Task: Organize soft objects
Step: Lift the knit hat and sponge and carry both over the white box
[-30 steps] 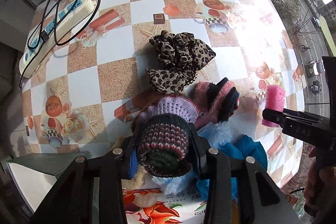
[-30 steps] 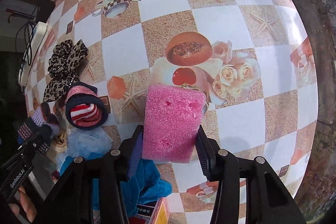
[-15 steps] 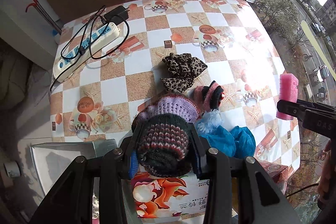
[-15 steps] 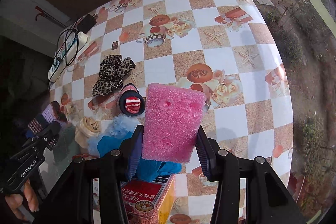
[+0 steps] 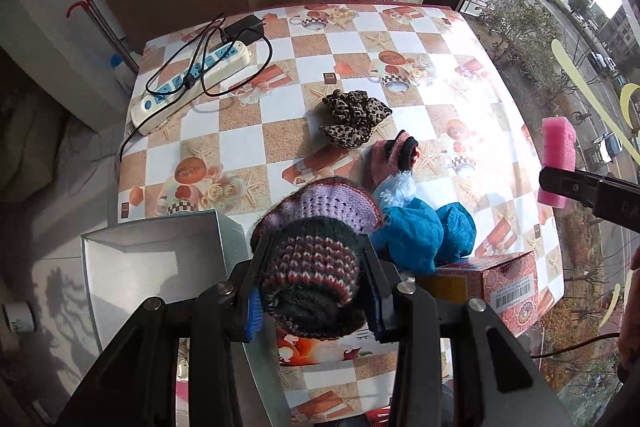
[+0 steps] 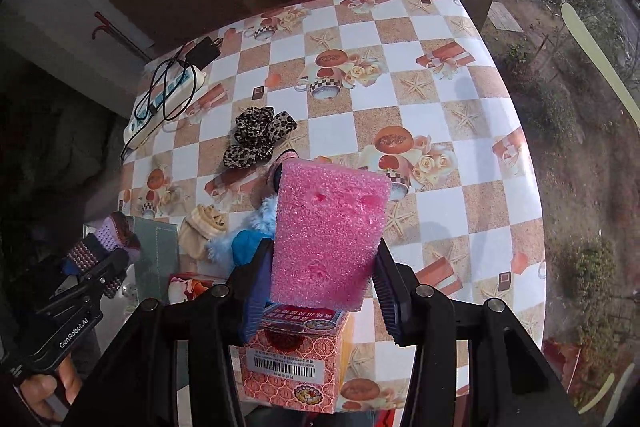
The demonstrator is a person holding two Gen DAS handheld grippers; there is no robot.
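Left gripper (image 5: 312,291) clamps the knitted sock roll (image 5: 310,267) above the surface (image 5: 280,131), near the open grey box (image 5: 160,267). Right gripper (image 6: 320,283) clamps the pink sponge (image 6: 328,235) at its lower sides, over the red carton (image 6: 292,359). Both look light and compressible; a mid-body pinch should hold.

Checkered-cloth table (image 5: 280,131), power strip (image 5: 192,87), leopard scrunchie (image 5: 354,117), blue cloth (image 5: 416,235), red box (image 6: 296,359)

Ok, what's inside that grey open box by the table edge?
The grey open box shows bare pale walls and floor; its near right part is hidden behind the left gripper and knitted hat.
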